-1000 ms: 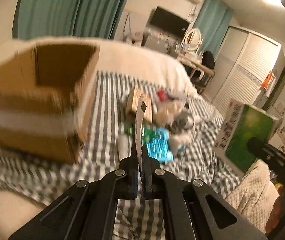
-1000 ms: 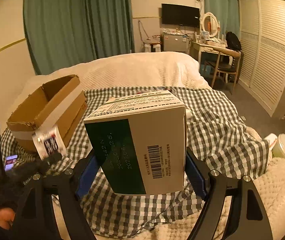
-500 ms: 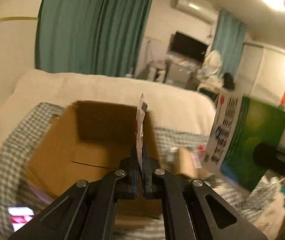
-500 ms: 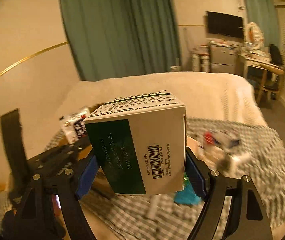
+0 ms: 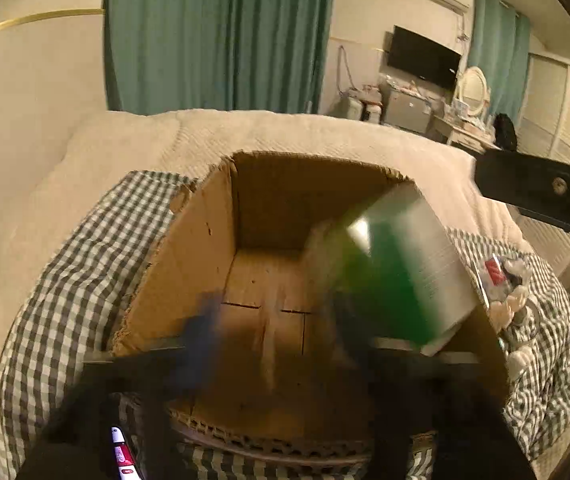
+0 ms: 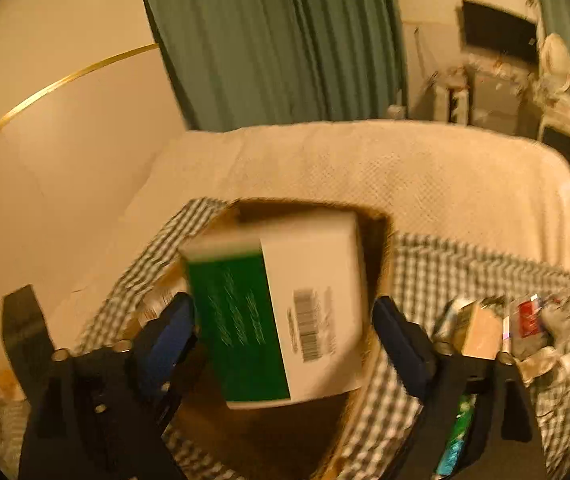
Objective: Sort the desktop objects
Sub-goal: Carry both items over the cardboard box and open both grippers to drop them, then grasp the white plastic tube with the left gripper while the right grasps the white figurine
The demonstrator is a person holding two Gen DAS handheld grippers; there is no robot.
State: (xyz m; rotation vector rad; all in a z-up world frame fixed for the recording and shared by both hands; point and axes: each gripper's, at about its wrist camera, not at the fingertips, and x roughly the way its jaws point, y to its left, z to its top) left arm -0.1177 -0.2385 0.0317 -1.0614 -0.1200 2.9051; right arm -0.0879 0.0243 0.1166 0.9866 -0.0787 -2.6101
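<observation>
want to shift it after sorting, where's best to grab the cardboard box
On the cardboard box, pinch the left wall's top edge from above, one finger inside and one outside. The walls are thin and upright, the top is open, and the green carton crowds the right side.

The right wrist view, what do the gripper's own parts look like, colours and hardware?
The right gripper has a black angular frame with silver screw heads along its arms. Its fingers carry blue pads on their inner faces. No cables or printed markings show on it. A black upright bar of the left gripper stands at the left edge. No sleeve shows.
</observation>
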